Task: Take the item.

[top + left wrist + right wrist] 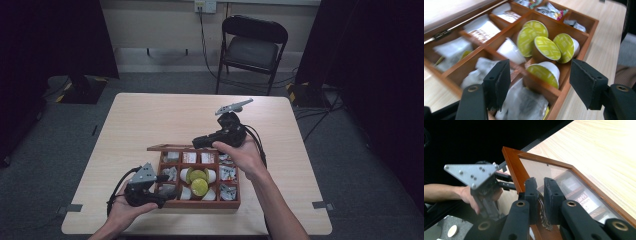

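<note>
A wooden compartment box (200, 204) stands at the table's near edge. Its middle cell holds several green-topped capsules (199, 182) (546, 47); the other cells hold sachets (482, 28). The glass lid (172, 148) (511, 162) stands raised at the box's far side. My right gripper (201, 142) (540, 187) is shut on the lid's small metal clasp (544, 216), at the frame's edge. My left gripper (164, 186) (541, 75) is open at the box's front left corner, its jaws wide over a sachet cell and a capsule.
The box sits on a light wooden table (165, 115) with bare room behind and to both sides. A black folding chair (252, 47) stands beyond the far edge. Dark curtains hang left and right, and cables run across the floor.
</note>
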A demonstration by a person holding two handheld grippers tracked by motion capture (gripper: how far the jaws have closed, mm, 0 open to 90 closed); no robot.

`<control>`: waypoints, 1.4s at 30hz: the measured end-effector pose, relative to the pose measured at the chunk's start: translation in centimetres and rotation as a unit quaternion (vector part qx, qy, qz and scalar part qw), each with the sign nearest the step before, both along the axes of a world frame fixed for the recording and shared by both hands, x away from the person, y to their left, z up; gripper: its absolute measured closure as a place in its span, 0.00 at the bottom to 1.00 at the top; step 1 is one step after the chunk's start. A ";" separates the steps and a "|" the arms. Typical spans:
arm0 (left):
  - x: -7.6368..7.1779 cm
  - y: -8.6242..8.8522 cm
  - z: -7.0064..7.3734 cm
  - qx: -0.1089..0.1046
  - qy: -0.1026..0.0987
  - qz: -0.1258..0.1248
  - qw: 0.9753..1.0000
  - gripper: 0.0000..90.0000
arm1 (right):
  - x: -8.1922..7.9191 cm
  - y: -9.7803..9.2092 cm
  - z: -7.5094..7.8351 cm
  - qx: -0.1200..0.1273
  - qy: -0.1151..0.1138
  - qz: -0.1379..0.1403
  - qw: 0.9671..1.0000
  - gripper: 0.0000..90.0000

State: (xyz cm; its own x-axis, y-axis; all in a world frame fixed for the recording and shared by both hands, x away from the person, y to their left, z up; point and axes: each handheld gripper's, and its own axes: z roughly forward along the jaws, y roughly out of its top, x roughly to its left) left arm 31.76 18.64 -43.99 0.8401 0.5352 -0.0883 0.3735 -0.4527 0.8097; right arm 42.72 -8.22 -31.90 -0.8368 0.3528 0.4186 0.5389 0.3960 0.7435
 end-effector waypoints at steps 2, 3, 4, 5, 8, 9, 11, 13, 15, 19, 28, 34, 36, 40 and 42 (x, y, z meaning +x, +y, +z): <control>0.1 -0.8 0.0 -0.006 0.002 -0.001 1.000 0.39 | 0.0 0.0 0.0 0.000 0.000 0.000 1.000 0.91; 0.2 -1.2 0.1 -0.010 0.004 -0.003 1.000 0.39 | 0.0 0.0 0.0 0.000 -0.001 0.000 1.000 0.91; 0.3 -1.7 0.1 -0.013 0.008 -0.008 1.000 0.40 | 0.0 0.0 0.0 0.000 -0.001 0.000 1.000 0.91; 0.4 -2.4 0.2 -0.011 0.007 -0.018 1.000 0.41 | 0.0 0.0 0.0 -0.001 -0.001 0.000 1.000 0.91; 0.5 -3.8 0.1 0.003 -0.003 -0.034 0.999 0.42 | 0.0 0.0 0.0 -0.001 -0.001 0.000 1.000 0.91; 0.5 -4.3 0.0 0.007 -0.001 -0.037 0.999 0.42 | 0.0 0.0 0.0 -0.001 -0.001 0.000 1.000 0.91; 0.7 -5.0 -0.2 0.010 -0.001 -0.039 0.999 0.44 | 0.0 0.0 0.0 -0.001 -0.001 0.000 1.000 0.91; 1.0 -5.6 -0.4 0.016 0.000 -0.045 0.999 0.45 | 0.0 0.0 0.0 -0.001 -0.001 0.000 1.000 0.91; 1.4 -6.1 -0.6 0.025 -0.001 -0.048 0.999 0.45 | 0.0 0.0 0.0 -0.001 -0.001 0.000 1.000 0.91; 2.4 -6.8 -0.9 0.033 0.008 -0.043 0.999 0.44 | 0.0 0.0 0.0 0.000 0.000 0.000 1.000 0.91; 3.6 -8.1 -1.4 0.071 0.019 -0.049 0.996 0.42 | 0.0 0.0 0.0 0.000 0.000 0.001 1.000 0.91; 3.6 -8.6 -1.9 0.101 0.039 -0.056 0.992 0.40 | 0.0 0.0 0.0 0.000 0.000 0.001 1.000 0.91; 3.8 -8.7 -2.0 0.108 0.042 -0.056 0.992 0.40 | 0.1 0.0 0.0 0.000 0.001 0.000 1.000 0.91; 3.9 -9.0 -2.2 0.119 0.049 -0.053 0.990 0.40 | 0.0 0.0 0.0 0.000 0.000 0.000 1.000 0.91; 3.9 -9.1 -2.1 0.128 0.050 -0.052 0.989 0.40 | 0.1 0.0 0.0 0.000 0.001 0.000 1.000 0.91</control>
State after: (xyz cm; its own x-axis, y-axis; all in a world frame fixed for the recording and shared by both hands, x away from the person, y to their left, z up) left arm 35.68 9.53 -46.13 0.8862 0.4610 -0.0461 0.3855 -0.6786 0.6252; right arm 42.77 -8.19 -31.87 -0.8367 0.3521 0.4195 0.5393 0.3963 0.7430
